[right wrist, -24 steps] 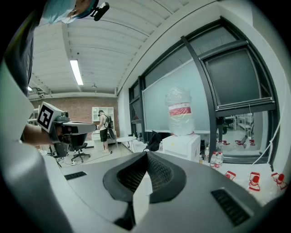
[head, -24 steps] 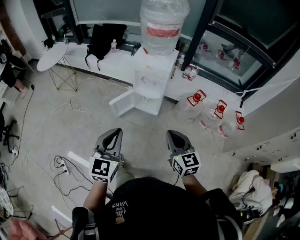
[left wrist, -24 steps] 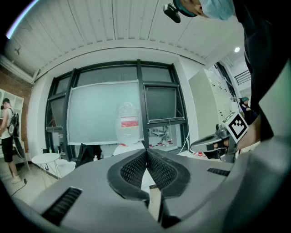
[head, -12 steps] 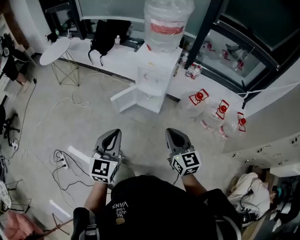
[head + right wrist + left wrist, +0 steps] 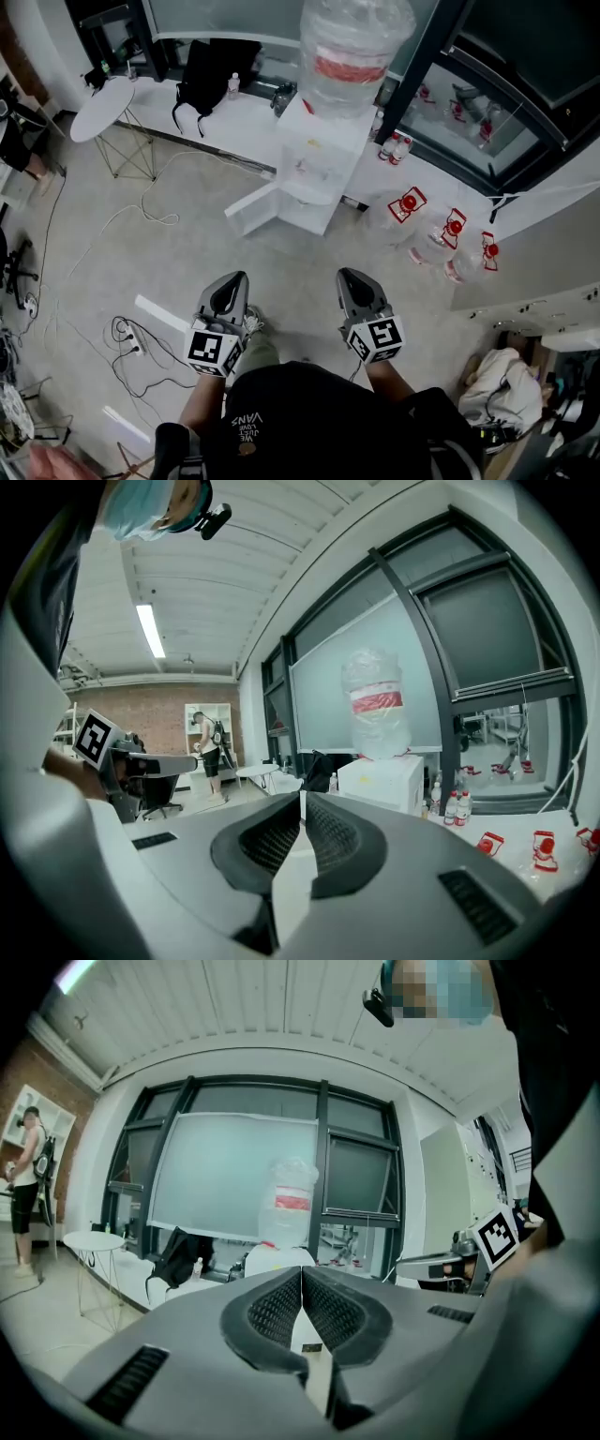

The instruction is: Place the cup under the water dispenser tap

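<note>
The white water dispenser (image 5: 317, 161) stands against the far ledge with a big clear bottle (image 5: 352, 45) on top. Its lower door (image 5: 251, 208) hangs open to the left. I make out no cup in any view. My left gripper (image 5: 229, 289) and right gripper (image 5: 355, 285) hover side by side over the floor, well short of the dispenser. Both are shut with nothing between the pads. The left gripper (image 5: 302, 1270) points at the dispenser (image 5: 277, 1261). In the right gripper view, the right gripper (image 5: 302, 795) has the dispenser (image 5: 381, 782) right of centre.
A round white table (image 5: 101, 111) and a black backpack (image 5: 212, 73) are at the far left. Spare water jugs (image 5: 441, 236) lie right of the dispenser. Cables and a power strip (image 5: 129, 334) trail on the floor at left. A person (image 5: 208, 744) stands far off.
The head view has swung a little, so the dispenser sits slightly further right in the picture. Both grippers stay shut and side by side, a touch lower in the frame.
</note>
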Demonstrator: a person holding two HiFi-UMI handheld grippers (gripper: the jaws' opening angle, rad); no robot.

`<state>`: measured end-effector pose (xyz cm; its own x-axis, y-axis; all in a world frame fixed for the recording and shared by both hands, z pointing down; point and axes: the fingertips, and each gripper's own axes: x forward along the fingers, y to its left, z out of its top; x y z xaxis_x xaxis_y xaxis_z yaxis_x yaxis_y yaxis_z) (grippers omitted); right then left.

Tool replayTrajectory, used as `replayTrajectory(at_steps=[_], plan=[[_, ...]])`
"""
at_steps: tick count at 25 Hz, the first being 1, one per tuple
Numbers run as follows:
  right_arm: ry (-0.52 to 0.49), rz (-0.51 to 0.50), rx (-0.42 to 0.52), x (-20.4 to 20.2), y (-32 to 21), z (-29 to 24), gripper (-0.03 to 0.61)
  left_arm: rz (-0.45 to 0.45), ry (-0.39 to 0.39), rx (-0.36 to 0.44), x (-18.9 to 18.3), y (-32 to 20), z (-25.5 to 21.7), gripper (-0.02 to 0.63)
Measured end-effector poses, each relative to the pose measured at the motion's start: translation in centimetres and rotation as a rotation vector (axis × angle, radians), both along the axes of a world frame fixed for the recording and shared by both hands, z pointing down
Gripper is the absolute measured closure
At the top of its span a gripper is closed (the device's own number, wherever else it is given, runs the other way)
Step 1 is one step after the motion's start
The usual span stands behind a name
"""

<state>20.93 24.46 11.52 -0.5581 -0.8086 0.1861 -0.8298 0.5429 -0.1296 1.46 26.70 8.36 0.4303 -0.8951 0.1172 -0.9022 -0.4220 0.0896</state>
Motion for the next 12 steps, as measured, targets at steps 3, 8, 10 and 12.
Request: replayTrajectory(at_steps=[3, 8, 10, 12], plan=[[0.007, 0.04, -0.013, -1.5, -3.0, 0.1, 0.534, 0.038, 0.008, -0.008, -1.7, -3.7, -0.1, 0.594], [0.008, 0.131, -0.031, -4.3, -7.2, 0.8, 0.534, 0.135, -0.02, -0.024, -4.6, -9.1, 0.6, 0.592], [0.009, 0.161, -0.041, -5.5, -8.6, 1.2, 0.534, 0.168, -0.028, -0.042, -5.8, -11.0, 1.2, 0.592], [0.009, 0.192, -0.053, -6.3, -9.8, 1.6, 0.534, 0.198, -0.023, -0.057, -6.6, -12.7, 1.6, 0.592]])
